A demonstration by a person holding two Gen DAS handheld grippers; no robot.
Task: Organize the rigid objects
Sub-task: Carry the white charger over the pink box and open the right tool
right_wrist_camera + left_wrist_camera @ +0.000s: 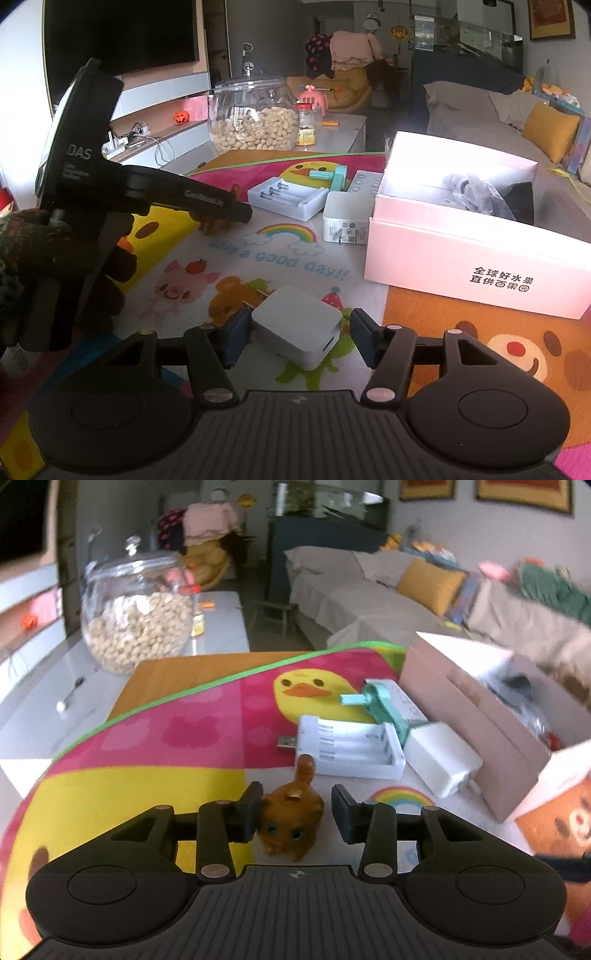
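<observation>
A brown toy cat stands on the play mat between the fingers of my left gripper; the left finger touches it, the right finger stands apart, so the jaws are open. My right gripper is open around a white square charger lying on the mat. Behind lie a white battery charger, a white adapter and a teal-and-white device. The pink-white open box stands at the right. The left gripper and cat show in the right wrist view.
A glass jar of peanuts stands at the back on a white table. The box holds plastic wrap and dark items. A sofa with a yellow cushion is behind. The mat covers the work surface.
</observation>
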